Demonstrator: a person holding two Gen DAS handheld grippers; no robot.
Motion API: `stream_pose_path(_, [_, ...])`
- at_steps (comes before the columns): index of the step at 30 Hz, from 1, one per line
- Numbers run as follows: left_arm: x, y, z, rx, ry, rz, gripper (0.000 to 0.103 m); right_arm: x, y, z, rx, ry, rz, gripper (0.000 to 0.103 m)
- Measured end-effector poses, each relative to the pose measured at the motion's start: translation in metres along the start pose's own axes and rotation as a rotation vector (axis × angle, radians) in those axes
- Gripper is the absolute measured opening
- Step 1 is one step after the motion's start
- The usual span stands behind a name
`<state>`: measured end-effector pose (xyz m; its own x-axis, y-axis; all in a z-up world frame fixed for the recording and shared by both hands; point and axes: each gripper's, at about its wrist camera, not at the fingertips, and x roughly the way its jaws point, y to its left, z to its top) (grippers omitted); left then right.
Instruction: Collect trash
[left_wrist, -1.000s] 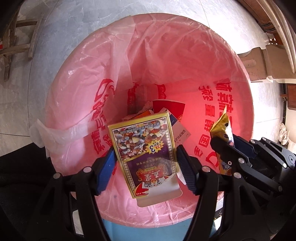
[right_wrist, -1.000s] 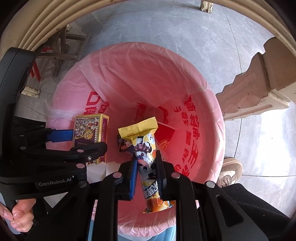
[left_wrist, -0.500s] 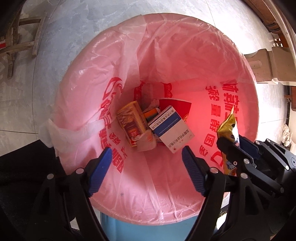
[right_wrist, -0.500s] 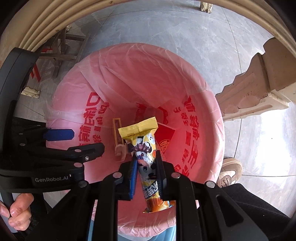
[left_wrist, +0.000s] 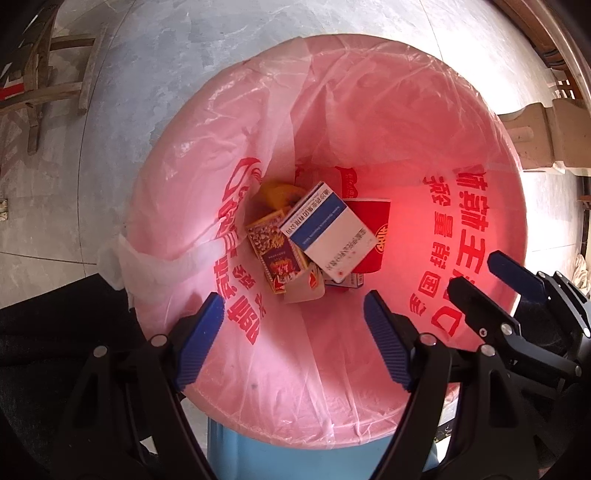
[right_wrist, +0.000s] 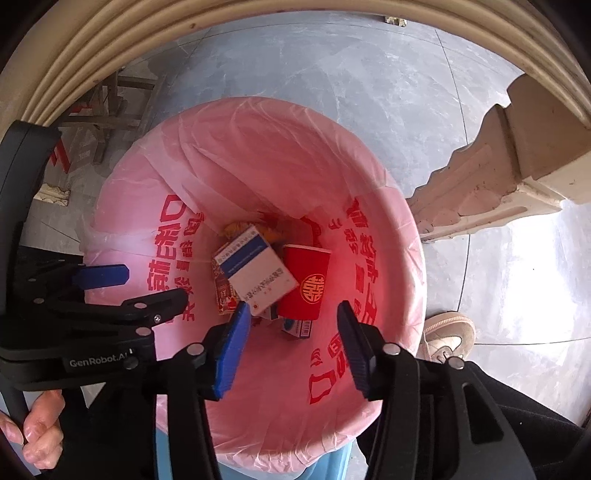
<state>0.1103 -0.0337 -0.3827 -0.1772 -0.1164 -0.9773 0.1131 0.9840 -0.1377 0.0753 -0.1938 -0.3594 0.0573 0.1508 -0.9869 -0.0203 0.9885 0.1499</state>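
Observation:
A bin lined with a pink plastic bag (left_wrist: 369, 122) (right_wrist: 258, 147) sits below both grippers. At its bottom lie a white and blue box (left_wrist: 328, 232) (right_wrist: 258, 273), a red paper cup (left_wrist: 373, 232) (right_wrist: 306, 280), a colourful yellow-edged box (left_wrist: 275, 254) (right_wrist: 221, 288) and a yellow wrapper (left_wrist: 280, 192). My left gripper (left_wrist: 295, 339) is open and empty above the bin's near side; it also shows in the right wrist view (right_wrist: 129, 284). My right gripper (right_wrist: 291, 343) is open and empty over the bin; it also shows in the left wrist view (left_wrist: 476, 273).
The bin stands on grey stone floor tiles (right_wrist: 369, 74). A carved beige table leg (right_wrist: 498, 177) stands right of the bin and the table's rim (right_wrist: 110, 37) arcs above. A wooden stool (left_wrist: 48, 85) is at the far left. A person's shoe (right_wrist: 447, 336) is by the bin.
The left gripper opened and the colourful box fell to the bin's bottom. The right gripper then opened and the yellow snack wrapper dropped out of it into the bin.

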Motion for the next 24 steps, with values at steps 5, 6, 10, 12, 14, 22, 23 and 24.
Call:
stream_pose_path(5, [-0.008,-0.001,-0.004,-0.004,-0.02,0.013,0.076,-0.015,-0.001,-0.002,0.005,-0.057,-0.048,0.067])
stream_pose_path(6, [-0.009,-0.002,-0.006,-0.005,-0.024,0.015,0.076,-0.019,0.001,-0.003,0.002,-0.069,-0.063,0.068])
stream_pose_path(10, [-0.02,-0.004,-0.012,-0.001,-0.064,0.054,0.076,-0.035,0.004,-0.008,-0.005,-0.116,-0.088,0.08])
stream_pose_path(12, [-0.029,-0.008,-0.013,0.021,-0.095,0.094,0.076,-0.042,0.007,-0.009,-0.004,-0.112,-0.155,0.088])
stream_pose_path(14, [-0.042,-0.011,-0.018,0.033,-0.148,0.102,0.076,-0.05,0.012,-0.01,-0.026,-0.125,-0.241,0.09])
stream_pose_path(22, [-0.099,-0.012,-0.041,0.023,-0.3,0.117,0.082,-0.104,0.013,-0.031,0.009,-0.271,-0.184,0.09])
stream_pose_path(23, [-0.109,-0.013,-0.045,0.02,-0.328,0.123,0.084,-0.111,0.012,-0.035,0.023,-0.292,-0.15,0.09])
stream_pose_path(24, [-0.12,-0.014,-0.049,0.021,-0.363,0.121,0.084,-0.12,0.012,-0.039,0.031,-0.32,-0.121,0.091])
